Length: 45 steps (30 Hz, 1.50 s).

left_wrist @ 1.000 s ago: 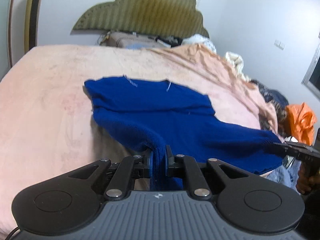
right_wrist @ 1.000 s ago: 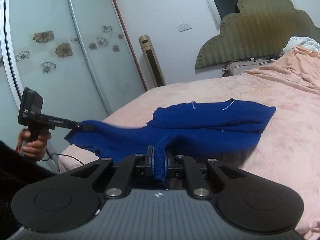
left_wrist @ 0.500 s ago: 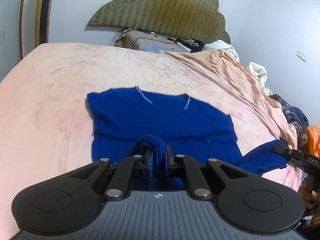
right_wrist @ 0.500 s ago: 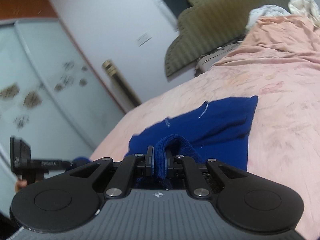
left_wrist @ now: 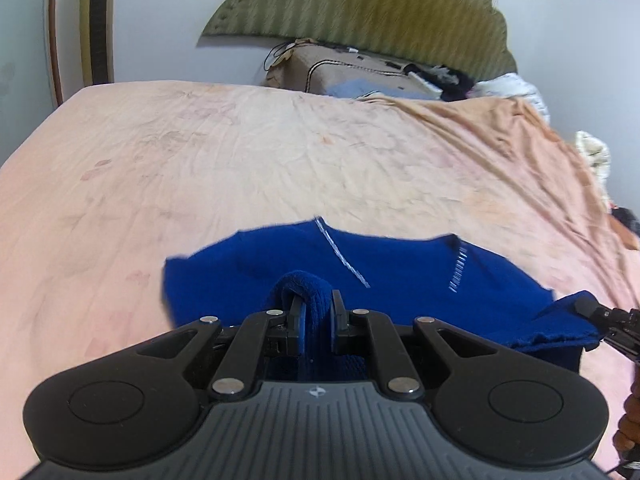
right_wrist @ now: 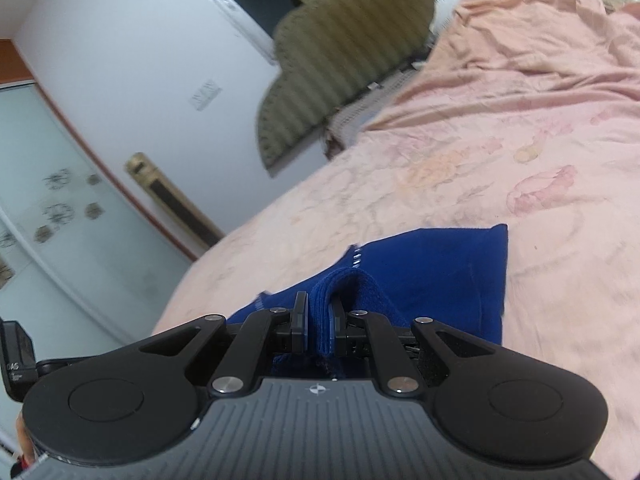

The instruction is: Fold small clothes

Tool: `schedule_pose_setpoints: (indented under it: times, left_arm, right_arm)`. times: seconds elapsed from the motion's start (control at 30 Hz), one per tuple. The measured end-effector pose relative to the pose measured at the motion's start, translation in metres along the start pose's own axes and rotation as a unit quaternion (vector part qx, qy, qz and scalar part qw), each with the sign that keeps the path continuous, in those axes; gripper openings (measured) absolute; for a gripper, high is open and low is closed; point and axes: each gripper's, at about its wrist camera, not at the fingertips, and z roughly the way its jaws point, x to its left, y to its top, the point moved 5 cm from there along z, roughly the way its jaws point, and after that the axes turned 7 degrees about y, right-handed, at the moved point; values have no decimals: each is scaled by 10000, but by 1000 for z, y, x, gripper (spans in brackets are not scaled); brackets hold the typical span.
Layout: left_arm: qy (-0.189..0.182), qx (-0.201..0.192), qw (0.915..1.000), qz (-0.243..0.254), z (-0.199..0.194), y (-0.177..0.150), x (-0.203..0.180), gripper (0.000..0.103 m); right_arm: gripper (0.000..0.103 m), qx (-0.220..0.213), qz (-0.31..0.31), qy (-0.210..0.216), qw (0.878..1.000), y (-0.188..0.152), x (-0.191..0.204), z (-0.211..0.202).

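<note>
Left gripper (left_wrist: 316, 312): jaws nearly closed, pinching a bunched fold of the blue sweater (left_wrist: 400, 280); the cloth loops up over the jaw tips and hangs down between them. Right gripper (right_wrist: 318, 316): jaws nearly closed on another thick fold of the same sweater (right_wrist: 440, 272), cloth edge standing between the pads. In the left view the right gripper's tip enters at the right edge, a sweater corner clamped in it. Beyond both jaws the rest of the sweater lies flat on the bed (left_wrist: 240, 152), near its front edge, white stitching showing. Farther back: bare pink sheet, then a headboard (left_wrist: 360, 12) against the wall.
</note>
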Motion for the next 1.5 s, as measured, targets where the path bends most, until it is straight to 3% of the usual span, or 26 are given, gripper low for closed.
schedule_pose_setpoints:
  times: [0.13,0.23,0.3,0.37,0.4,0.47,0.53,0.6,0.67,0.73,0.8,0.83,0.9,0.93,0.97,1.07,1.17,1.3,1.37,1.47,1.5]
  left_arm:
    - [151,236,9996,48,57,13,-2,13]
    - [264,530,9976,-347,79,18,13,19]
    - [244,352,9972,-607,75,22,29,37]
    - [477,58,9958,-783,66,26,47,82]
    - [638,-93,9941,-868,61,29,55,85]
    - [839,-330,9912,-973,50,31,69,85]
    - [799,-426,9922,-861,38,29,71,85]
    - [741,-455,9947,-552,33,24,60,85]
    - [754,-375,9964,-57,34,18,41,85]
    - [891,-353,9938,563,39,10,20,85]
    - [1134,-396,9881,961,39,-1,11,85]
    - [1144,-397,9870,1056,37,-7,11,85]
    - [934,-328,9895,1056,31,-19,21,85]
    - [794,-296,9911,1025,26,-25,27,85]
    - [658,-283,9923,1011,22,-31,32,85]
    - [433,-284,9932,1046,8,-51,46,85]
    - [276,-286,9940,1015,-1,-69,59,85]
    - [95,-175,9957,903,-1,-83,68,83]
    - [-79,-50,9969,778,2,-86,70,58]
    - [-394,176,9978,495,6,-89,71,32]
    - [-387,191,9981,429,8,-90,71,29]
  right_arm:
    - [15,111,237,-272,9993,16,-25,48]
    - [37,177,457,-748,9960,24,-53,81]
    - [42,-23,453,-1069,9932,29,-64,86]
    - [47,-352,309,-1203,9916,34,-64,75]
    - [50,-582,171,-1325,9893,37,-62,66]
    - [49,-843,-136,-1535,9844,39,-53,53]
    - [49,-773,-505,-1346,9866,36,-39,50]
    - [50,-285,-788,-870,9927,28,-26,61]
    - [57,520,-845,-253,9947,14,-16,84]
    - [55,1050,-747,-7,9917,2,-15,109]
    - [55,1030,-810,-524,9900,2,-25,126]
    - [55,807,-822,-1010,9882,7,-35,127]
    - [57,256,-843,-2167,9723,21,-54,114]
    - [57,4,-897,-2456,9652,26,-56,103]
    - [59,-230,-1032,-2518,9620,30,-55,89]
    - [67,-393,-1426,-2103,9664,25,-39,61]
    - [68,-263,-1495,-1803,9718,7,-28,35]
    - [68,-56,-1241,-1800,9758,-21,-38,1]
    - [67,39,-1040,-1849,9772,-35,-42,-16]
    - [51,384,-857,-1684,9812,-58,-42,-26]
    - [45,486,-863,-1644,9814,-65,-38,-27]
